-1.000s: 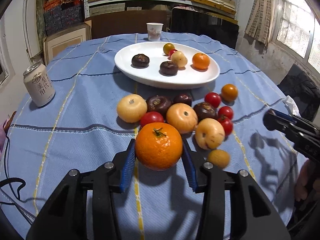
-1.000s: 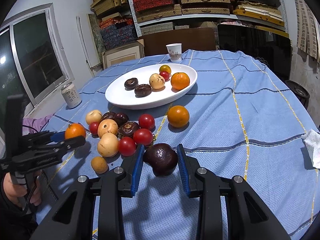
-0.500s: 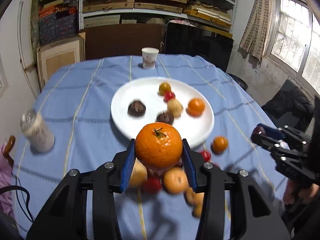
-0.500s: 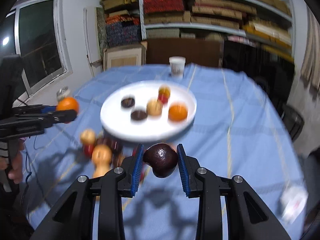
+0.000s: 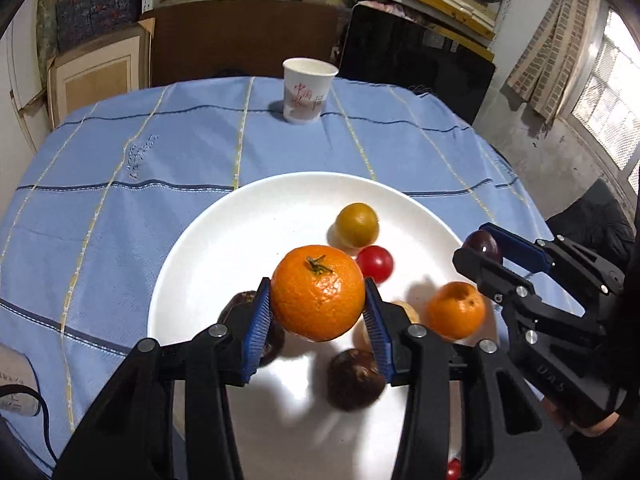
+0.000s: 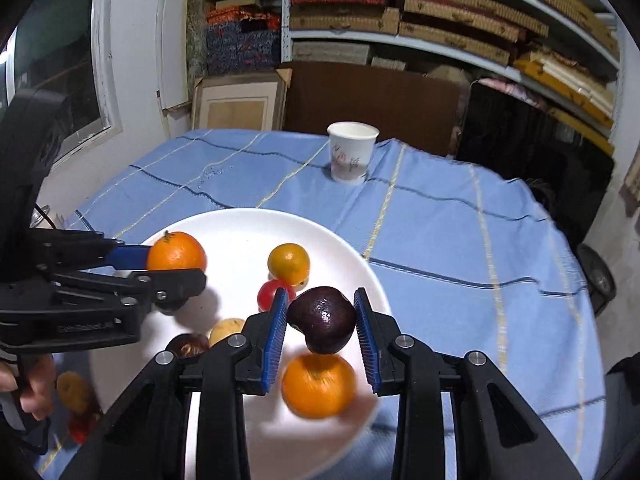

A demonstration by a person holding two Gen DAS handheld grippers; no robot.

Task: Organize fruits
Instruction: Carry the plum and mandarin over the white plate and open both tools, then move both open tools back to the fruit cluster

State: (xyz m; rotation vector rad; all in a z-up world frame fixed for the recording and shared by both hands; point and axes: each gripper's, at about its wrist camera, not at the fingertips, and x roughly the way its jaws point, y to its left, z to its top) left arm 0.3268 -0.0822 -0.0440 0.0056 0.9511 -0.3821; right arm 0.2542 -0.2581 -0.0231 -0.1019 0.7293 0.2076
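My left gripper (image 5: 318, 314) is shut on a large orange (image 5: 318, 292) and holds it above the white plate (image 5: 240, 232); the same orange shows in the right wrist view (image 6: 176, 251). My right gripper (image 6: 321, 330) is shut on a dark purple plum (image 6: 323, 318) above the plate's right part (image 6: 240, 236); the plum also shows in the left wrist view (image 5: 482, 246). On the plate lie a yellow-orange fruit (image 5: 357, 225), a red tomato (image 5: 375, 264), a small orange (image 5: 456, 310), a pale fruit and dark brown fruits (image 5: 354, 378).
A paper cup (image 5: 308, 90) stands at the far edge of the blue checked tablecloth (image 5: 120, 200). A drink can (image 5: 12, 384) is at the left edge. Loose fruits (image 6: 76, 396) lie on the cloth near the plate. Shelves and boxes stand behind the table.
Both grippers have moved forward from the loose fruit pile, carrying the orange and the plum, and are now over the plate.
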